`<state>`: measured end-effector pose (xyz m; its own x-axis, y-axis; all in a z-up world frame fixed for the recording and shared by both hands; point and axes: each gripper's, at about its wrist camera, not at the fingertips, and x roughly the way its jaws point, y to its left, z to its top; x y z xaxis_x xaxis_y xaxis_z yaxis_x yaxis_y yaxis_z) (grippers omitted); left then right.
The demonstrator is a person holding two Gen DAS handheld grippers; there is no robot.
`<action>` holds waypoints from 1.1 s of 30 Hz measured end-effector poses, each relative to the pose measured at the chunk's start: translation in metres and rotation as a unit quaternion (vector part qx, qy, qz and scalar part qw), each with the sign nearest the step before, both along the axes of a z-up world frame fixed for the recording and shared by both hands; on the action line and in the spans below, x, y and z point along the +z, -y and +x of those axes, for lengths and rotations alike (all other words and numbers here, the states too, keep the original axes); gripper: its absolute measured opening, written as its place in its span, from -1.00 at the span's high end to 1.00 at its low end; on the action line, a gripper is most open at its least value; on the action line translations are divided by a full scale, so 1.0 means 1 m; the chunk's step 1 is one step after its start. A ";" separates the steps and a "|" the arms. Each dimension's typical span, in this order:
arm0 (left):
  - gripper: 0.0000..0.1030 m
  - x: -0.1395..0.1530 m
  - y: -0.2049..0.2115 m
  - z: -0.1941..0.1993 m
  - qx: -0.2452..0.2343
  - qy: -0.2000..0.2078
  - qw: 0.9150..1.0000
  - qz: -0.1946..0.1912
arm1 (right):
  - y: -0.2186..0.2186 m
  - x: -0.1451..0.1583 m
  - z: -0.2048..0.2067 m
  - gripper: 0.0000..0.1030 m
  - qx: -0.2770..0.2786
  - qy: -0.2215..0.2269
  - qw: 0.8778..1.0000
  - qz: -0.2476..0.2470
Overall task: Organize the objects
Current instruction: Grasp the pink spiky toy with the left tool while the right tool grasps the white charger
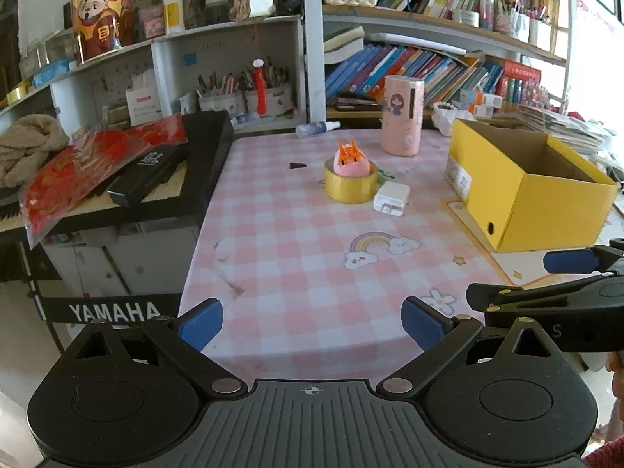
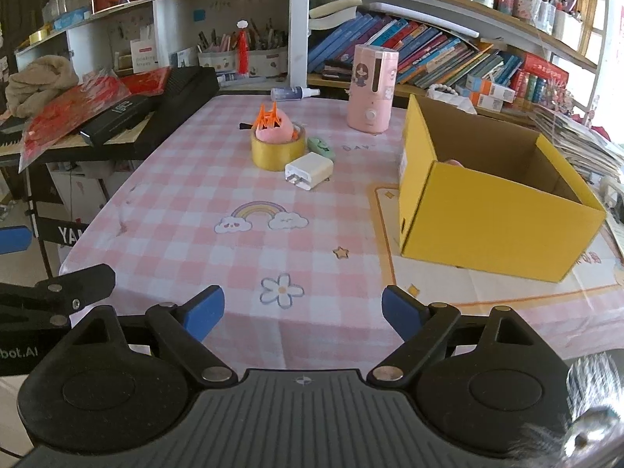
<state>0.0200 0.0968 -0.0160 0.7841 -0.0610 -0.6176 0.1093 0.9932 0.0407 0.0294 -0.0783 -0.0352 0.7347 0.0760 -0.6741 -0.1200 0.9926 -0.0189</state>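
A roll of yellow tape lies mid-table with a pink toy topped by an orange clip resting in it. Beside it lie a white charger plug and a small green item. An open yellow box stands to the right, with something pink just visible inside in the right wrist view. My left gripper and right gripper both hover open over the near table edge, nothing between their blue pads.
A pink humidifier and a lying spray bottle sit at the back. A keyboard piled with red packets borders the table's left side. Bookshelves stand behind. The pink checked tablecloth covers the table.
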 end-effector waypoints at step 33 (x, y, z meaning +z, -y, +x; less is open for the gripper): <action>-1.00 -0.012 0.008 0.157 0.070 -0.037 0.996 -0.034 | 0.005 -0.030 0.212 -0.34 0.043 -0.040 0.998 0.015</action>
<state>0.1770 0.0886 -0.0276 0.7405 0.0020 -0.6720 -0.0303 0.9991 -0.0305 0.2415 -0.0834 -0.0655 0.6687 0.1575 -0.7267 -0.2042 0.9786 0.0242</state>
